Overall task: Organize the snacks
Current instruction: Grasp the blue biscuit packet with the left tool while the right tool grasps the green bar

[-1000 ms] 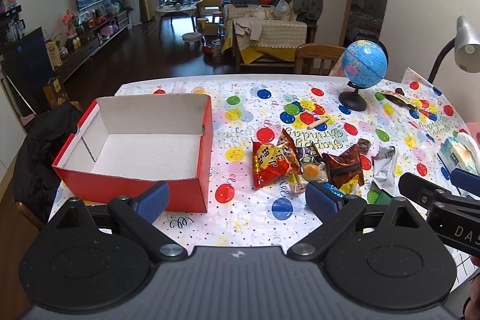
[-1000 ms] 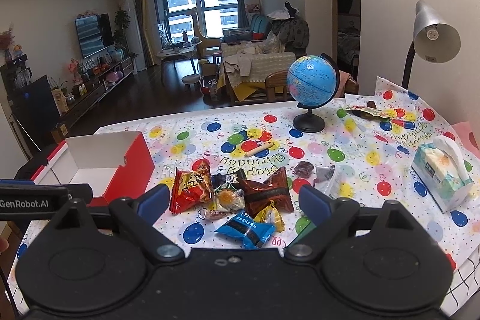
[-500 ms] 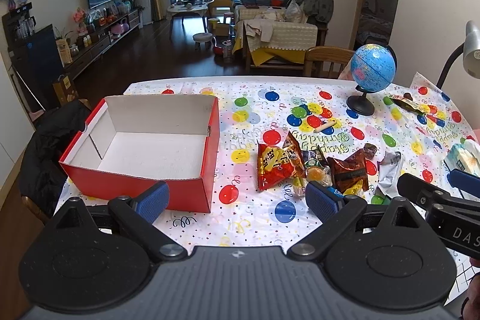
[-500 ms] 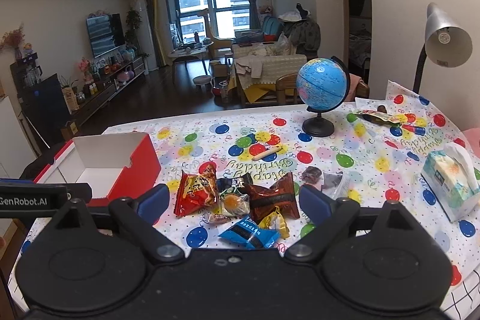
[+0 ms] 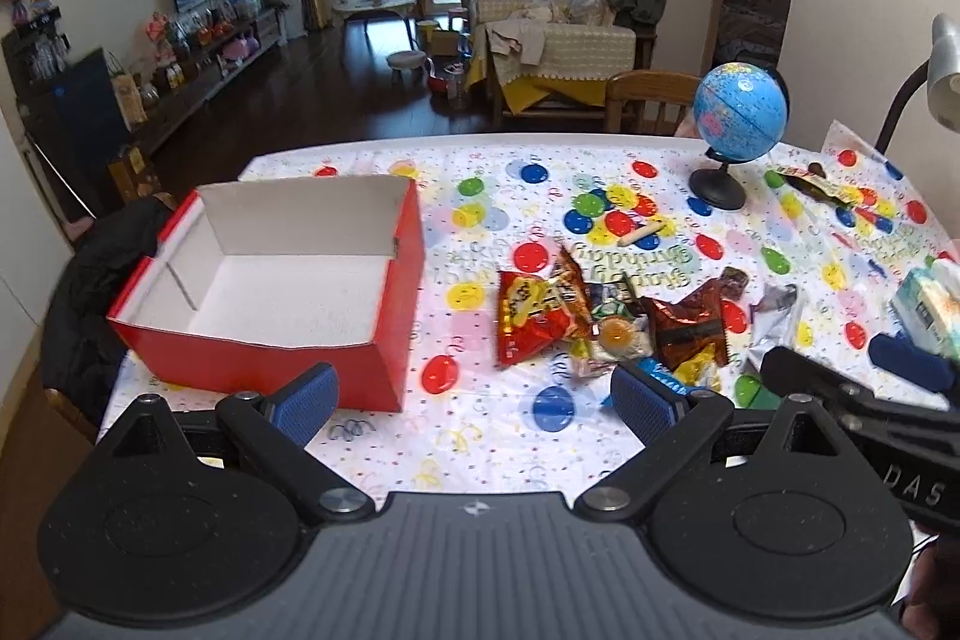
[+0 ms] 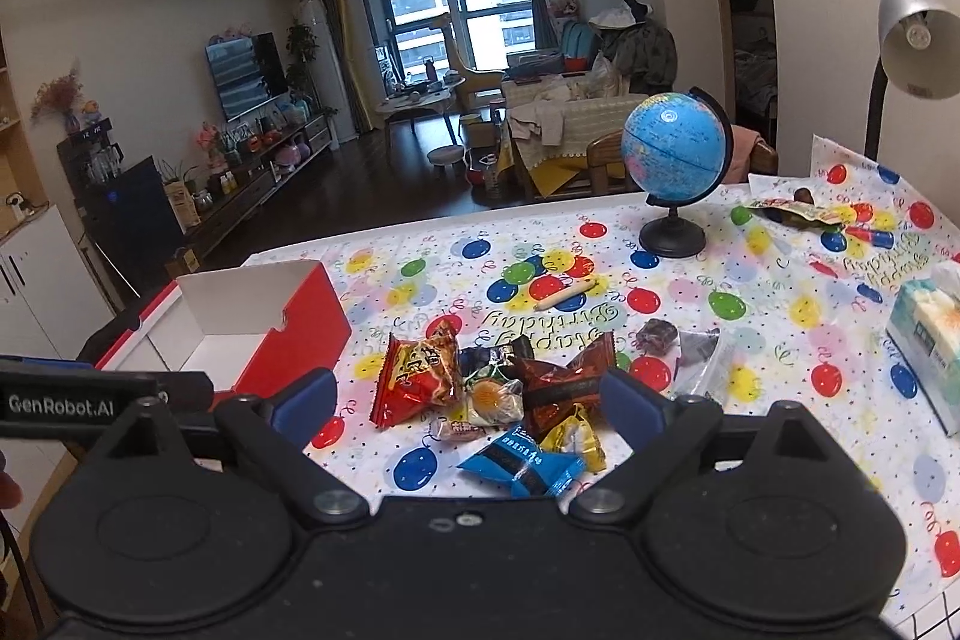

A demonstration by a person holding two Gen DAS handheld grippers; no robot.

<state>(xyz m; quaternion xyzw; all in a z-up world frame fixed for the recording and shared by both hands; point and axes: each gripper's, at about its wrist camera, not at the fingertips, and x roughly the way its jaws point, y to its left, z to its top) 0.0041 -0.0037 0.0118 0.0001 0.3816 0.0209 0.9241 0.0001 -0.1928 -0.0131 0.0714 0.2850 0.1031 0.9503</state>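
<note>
I'm holding both claws, left [image 5: 471,403] & right [image 6: 465,400], spread apart, gripping nothing, w/ snack pile [image 6: 498,391] sitting just right of red box [image 5: 270,298].

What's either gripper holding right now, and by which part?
Nothing. The left gripper and right gripper are both open with nothing between the fingers; the snacks lie loose on the table, the red box empty.

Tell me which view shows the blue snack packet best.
The right wrist view: the blue snack packet lies whole, nearest its open claw. In the left wrist view only a blue sliver shows behind that claw's right finger.
</note>
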